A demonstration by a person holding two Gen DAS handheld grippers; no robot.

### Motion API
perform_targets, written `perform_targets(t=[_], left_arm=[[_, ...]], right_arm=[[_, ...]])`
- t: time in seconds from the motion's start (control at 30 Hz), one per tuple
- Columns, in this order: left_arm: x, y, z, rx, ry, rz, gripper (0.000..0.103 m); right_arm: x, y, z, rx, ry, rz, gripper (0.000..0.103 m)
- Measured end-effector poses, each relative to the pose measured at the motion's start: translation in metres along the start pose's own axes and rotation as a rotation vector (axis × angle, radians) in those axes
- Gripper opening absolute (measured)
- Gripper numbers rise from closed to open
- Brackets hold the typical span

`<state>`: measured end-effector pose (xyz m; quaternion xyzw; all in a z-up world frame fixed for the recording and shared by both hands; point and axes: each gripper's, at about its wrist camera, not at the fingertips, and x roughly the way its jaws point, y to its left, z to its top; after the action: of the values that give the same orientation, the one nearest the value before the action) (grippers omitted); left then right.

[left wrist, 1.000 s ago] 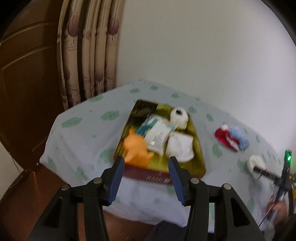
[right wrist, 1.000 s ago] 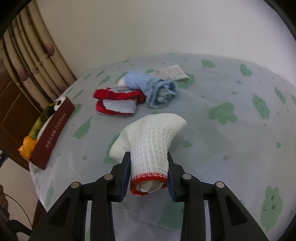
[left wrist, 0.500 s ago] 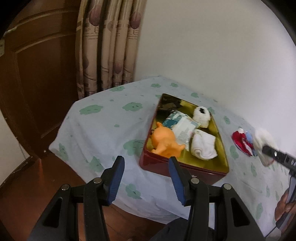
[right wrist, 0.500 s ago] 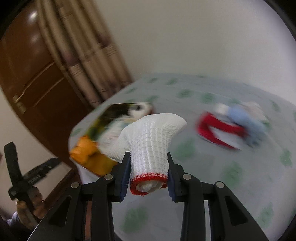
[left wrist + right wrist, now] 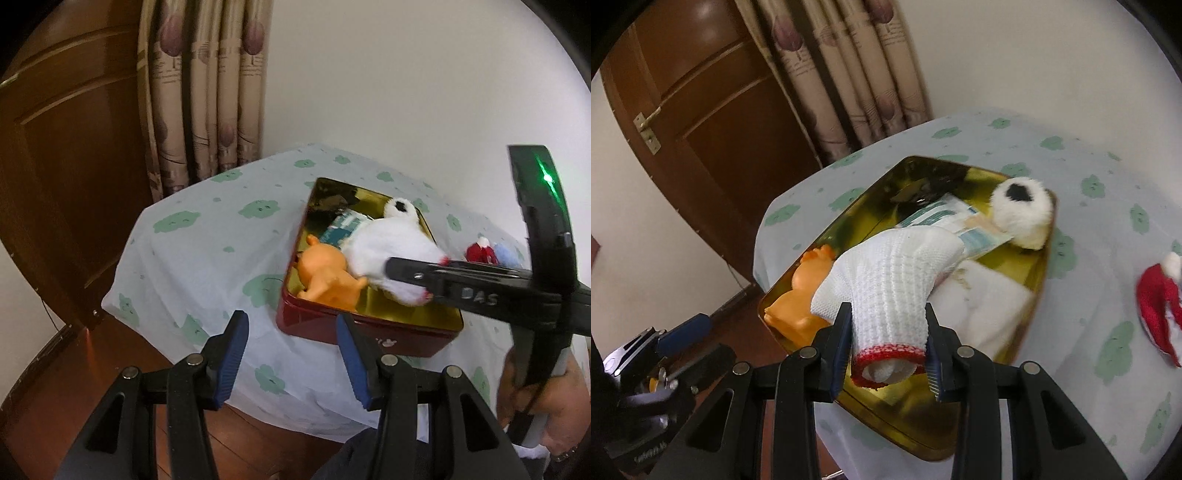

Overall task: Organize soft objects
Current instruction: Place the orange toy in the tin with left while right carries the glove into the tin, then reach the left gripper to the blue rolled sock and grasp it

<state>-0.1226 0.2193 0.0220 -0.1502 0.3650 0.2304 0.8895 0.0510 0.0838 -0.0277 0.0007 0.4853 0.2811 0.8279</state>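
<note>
My right gripper (image 5: 888, 352) is shut on a white knitted sock with a red cuff (image 5: 890, 280) and holds it over the red tin with a gold inside (image 5: 1039, 280). The left wrist view shows the same sock (image 5: 391, 254) above the tin (image 5: 332, 325). In the tin lie an orange toy (image 5: 327, 275), a white fluffy ball with a black spot (image 5: 1023, 216), a packet (image 5: 945, 218) and a folded white cloth (image 5: 986, 306). My left gripper (image 5: 291, 358) is open and empty, off the table's near edge.
The table has a light cloth with green prints (image 5: 207, 251). A red and white soft item (image 5: 1160, 302) and a blue one (image 5: 508, 256) lie on the cloth right of the tin. A curtain (image 5: 207, 96) and a brown door (image 5: 66, 155) stand behind.
My right gripper has carried the sock from the table's right side to above the tin. My left gripper has drawn back and turned left; its jaws stay open.
</note>
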Motion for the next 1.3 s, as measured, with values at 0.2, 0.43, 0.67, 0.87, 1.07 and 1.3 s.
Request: perform_targets(t=[0.2, 0.43, 0.67, 0.87, 1.07, 1.3], left_arm=[[0.005, -0.002, 0.0, 0.01, 0.023, -0.003, 0.05], [0.009, -0.007, -0.003, 0.035, 0.049, 0.001, 0.05], [0.008, -0.017, -0.006, 0.093, 0.048, 0.022, 0.05], [0.009, -0.024, -0.008, 0.126, 0.055, 0.038, 0.05], [0.008, -0.034, -0.012, 0.172, 0.051, 0.058, 0.05], [-0.004, -0.054, -0.017, 0.263, -0.023, 0.064, 0.05]], right_arm=[[0.011, 0.005, -0.007, -0.009, 0.018, -0.026, 0.037], [-0.009, 0.006, -0.012, -0.025, -0.059, -0.071, 0.087], [-0.058, -0.001, -0.017, -0.002, -0.201, -0.071, 0.094], [-0.086, -0.058, -0.061, 0.082, -0.21, -0.287, 0.1], [-0.119, -0.155, -0.124, 0.249, -0.139, -0.534, 0.1], [-0.179, -0.243, -0.175, 0.407, -0.151, -0.83, 0.1]])
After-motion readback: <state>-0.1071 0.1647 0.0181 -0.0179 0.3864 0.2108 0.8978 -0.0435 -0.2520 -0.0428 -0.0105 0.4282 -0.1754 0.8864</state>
